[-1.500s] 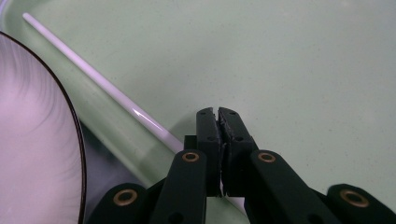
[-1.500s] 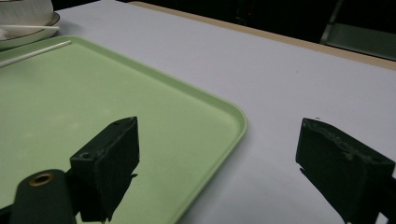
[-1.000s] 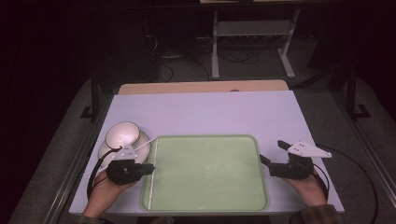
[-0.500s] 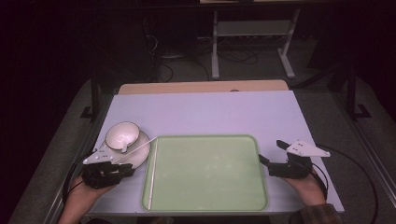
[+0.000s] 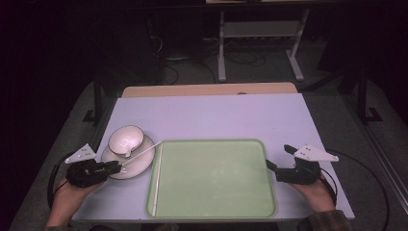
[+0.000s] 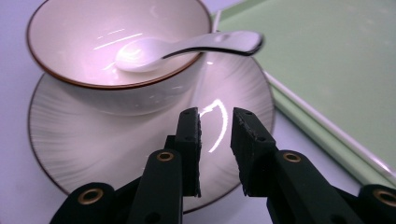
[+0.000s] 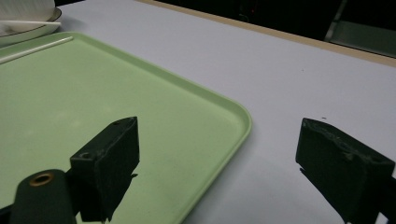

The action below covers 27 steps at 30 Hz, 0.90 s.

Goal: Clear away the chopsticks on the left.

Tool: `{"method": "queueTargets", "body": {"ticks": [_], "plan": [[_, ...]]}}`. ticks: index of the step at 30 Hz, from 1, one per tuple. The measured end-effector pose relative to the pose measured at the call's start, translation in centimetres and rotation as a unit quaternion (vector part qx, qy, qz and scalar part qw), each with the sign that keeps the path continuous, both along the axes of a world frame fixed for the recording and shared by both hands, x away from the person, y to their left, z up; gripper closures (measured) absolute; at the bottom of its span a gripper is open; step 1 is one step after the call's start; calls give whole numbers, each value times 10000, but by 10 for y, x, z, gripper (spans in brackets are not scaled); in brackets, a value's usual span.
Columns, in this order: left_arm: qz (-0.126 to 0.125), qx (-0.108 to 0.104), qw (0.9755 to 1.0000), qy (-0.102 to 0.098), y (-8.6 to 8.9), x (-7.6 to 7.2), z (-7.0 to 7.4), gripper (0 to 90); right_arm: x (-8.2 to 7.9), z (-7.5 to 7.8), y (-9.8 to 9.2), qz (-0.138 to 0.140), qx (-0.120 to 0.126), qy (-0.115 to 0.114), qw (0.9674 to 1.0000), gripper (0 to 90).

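Observation:
A white bowl [image 5: 126,139] with a white spoon [image 6: 187,46] in it stands on a ribbed saucer [image 5: 139,166] at the table's left. One thin white chopstick [image 5: 142,153] rests across the saucer; another [image 5: 156,180] lies along the left side of the green tray [image 5: 211,202]. My left gripper [image 5: 118,166] points at the saucer's near rim. Its jaws [image 6: 215,116] have just been opening and stand a narrow gap apart over the saucer [image 6: 93,140], with nothing between them. My right gripper [image 5: 280,158] stays by the tray's right edge, jaws wide open [image 7: 219,125] and empty.
The pale table [image 5: 216,115] has a wooden strip [image 5: 207,90] along its far edge. Beyond it is a dark floor with cables and a metal stand [image 5: 260,33]. A cable [image 5: 365,168] trails from the right gripper.
My left gripper has moved left, away from the tray's left edge, to the front of the saucer. The right gripper has stayed in place.

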<state>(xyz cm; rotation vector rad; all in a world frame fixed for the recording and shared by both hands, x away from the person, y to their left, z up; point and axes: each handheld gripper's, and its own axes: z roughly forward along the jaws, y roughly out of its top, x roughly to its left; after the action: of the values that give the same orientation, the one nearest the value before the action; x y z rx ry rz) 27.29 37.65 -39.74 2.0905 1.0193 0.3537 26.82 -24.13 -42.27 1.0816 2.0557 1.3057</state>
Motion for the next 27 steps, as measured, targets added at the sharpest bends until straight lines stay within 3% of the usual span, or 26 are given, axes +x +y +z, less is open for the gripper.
{"method": "queueTargets", "body": {"ticks": [8, 16, 27], "plan": [[127, 79, 9998, 95, 7, 11, -8, 683, 0, 0, 0, -12, 0, 13, 10000, 127], [-43, 281, 9992, 281, 4, 16, -17, 671, 0, 0, 0, -6, 1, 2, 10000, 128], [-156, 383, 9982, 438, -3, 23, -24, 760, 0, 0, 0, -1, -8, 1, 10000, 128]]}}
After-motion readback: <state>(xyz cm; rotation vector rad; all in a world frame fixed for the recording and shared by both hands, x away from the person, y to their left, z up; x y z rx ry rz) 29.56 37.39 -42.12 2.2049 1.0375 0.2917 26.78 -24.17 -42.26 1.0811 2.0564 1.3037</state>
